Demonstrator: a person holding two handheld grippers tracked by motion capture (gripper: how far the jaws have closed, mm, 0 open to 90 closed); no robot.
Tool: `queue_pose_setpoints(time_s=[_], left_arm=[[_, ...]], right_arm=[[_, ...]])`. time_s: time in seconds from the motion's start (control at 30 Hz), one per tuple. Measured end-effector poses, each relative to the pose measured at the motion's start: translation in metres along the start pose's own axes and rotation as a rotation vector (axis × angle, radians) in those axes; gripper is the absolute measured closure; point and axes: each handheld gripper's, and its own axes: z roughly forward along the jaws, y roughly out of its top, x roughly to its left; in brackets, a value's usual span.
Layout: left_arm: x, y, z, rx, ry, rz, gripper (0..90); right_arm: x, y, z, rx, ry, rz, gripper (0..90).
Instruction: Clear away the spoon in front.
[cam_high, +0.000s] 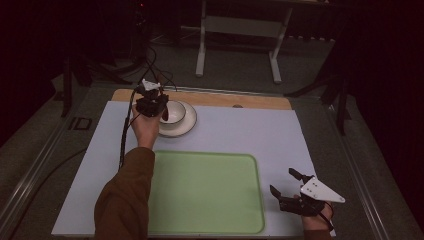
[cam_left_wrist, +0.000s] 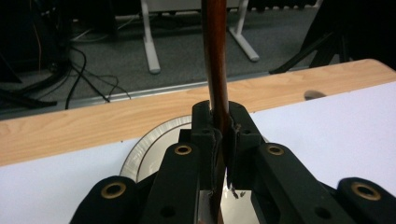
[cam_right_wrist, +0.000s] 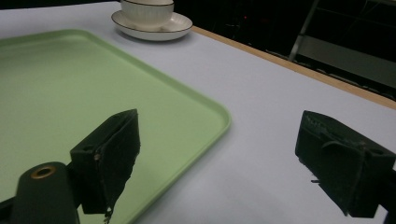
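Bowl (cam_high: 173, 113) sits on a plate (cam_high: 186, 126) at the far L of the white mat (cam_high: 250, 130). L gripper (cam_high: 159, 111) pinches its rim tight, jaws closed on it. Green tray (cam_high: 210, 190) lies empty mid-mat. R gripper (cam_high: 286, 189) hangs wide open near the mat's R edge, holding nothing. No writing seen.

No readable text, label, brand or number shows on anything here.
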Motion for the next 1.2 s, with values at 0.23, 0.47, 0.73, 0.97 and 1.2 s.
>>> queue_pose_setpoints(time_s=[0.23,0.47,0.73,0.97,1.2], left_arm=[[-0.004,0.007,-0.030,-0.025,-0.043,0.040,83.9],[-0.005,0.004,-0.059,-0.035,-0.092,0.054,83.9],[-0.008,-0.004,-0.080,-0.025,-0.118,0.072,83.8],[-0.008,-0.012,-0.097,-0.026,-0.148,0.054,83.8],[-0.015,-0.018,-0.117,-0.036,-0.175,0.069,83.8]], right_arm=[[0.001,0.000,0.000,0.000,0.000,-0.004,13.6],[0.003,0.001,0.000,0.001,0.002,-0.011,13.6],[0.004,0.001,0.000,0.002,0.000,-0.015,13.6],[0.005,0.002,0.001,0.002,-0.002,-0.023,13.6],[0.006,0.002,0.000,-0.002,-0.001,-0.021,13.6]])
